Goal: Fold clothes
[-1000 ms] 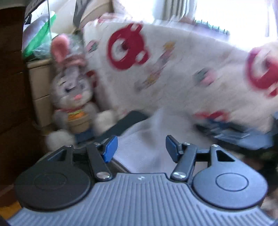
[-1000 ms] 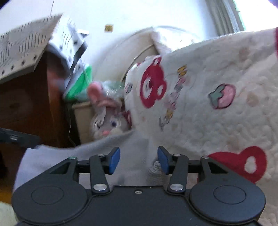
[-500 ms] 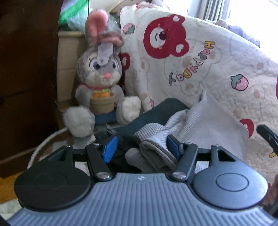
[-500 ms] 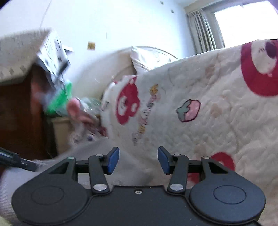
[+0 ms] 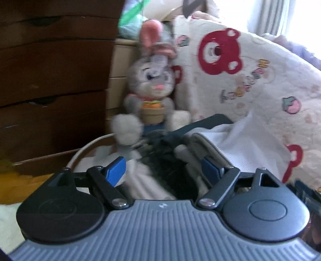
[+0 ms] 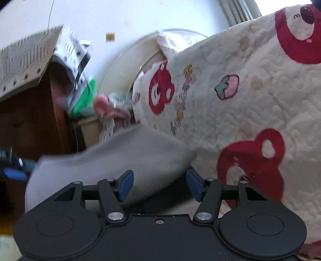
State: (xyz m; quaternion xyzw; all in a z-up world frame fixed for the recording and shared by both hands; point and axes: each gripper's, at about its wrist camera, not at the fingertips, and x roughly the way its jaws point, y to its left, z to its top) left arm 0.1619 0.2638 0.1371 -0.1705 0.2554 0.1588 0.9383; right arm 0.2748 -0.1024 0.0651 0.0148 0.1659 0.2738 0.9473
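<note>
**Grey ribbed garment between two open grippers**

Grey knit fabric is the common element in both views. The left wrist view shows the left gripper (image 5: 163, 171) with its blue-padded fingers (image 5: 115, 170) spread wide, clamping nothing. The grey garment (image 5: 240, 148) lies bunched just ahead of and between them, its thick ribbed cuff beside the right-hand finger, on top of a dark garment (image 5: 208, 122). Only this view shows the plush rabbit (image 5: 152, 94), seated upright with a flowerpot on its lap, and the dark wooden dresser (image 5: 54, 80) with recessed drawer pulls to its left.

The right wrist view shows the right gripper (image 6: 159, 185), jaws likewise apart and empty. The same grey garment spreads as a smooth, motion-blurred sheet ahead of its fingers. Only this view shows the patterned cloth (image 6: 26, 60) draped over the dresser top, the white wall (image 6: 120, 18), and the other tool's blue finger tip at the left edge.

Both views show the cream quilt (image 6: 250, 96), stitched in a pebbled texture, printed with red bear heads and strawberries.
</note>
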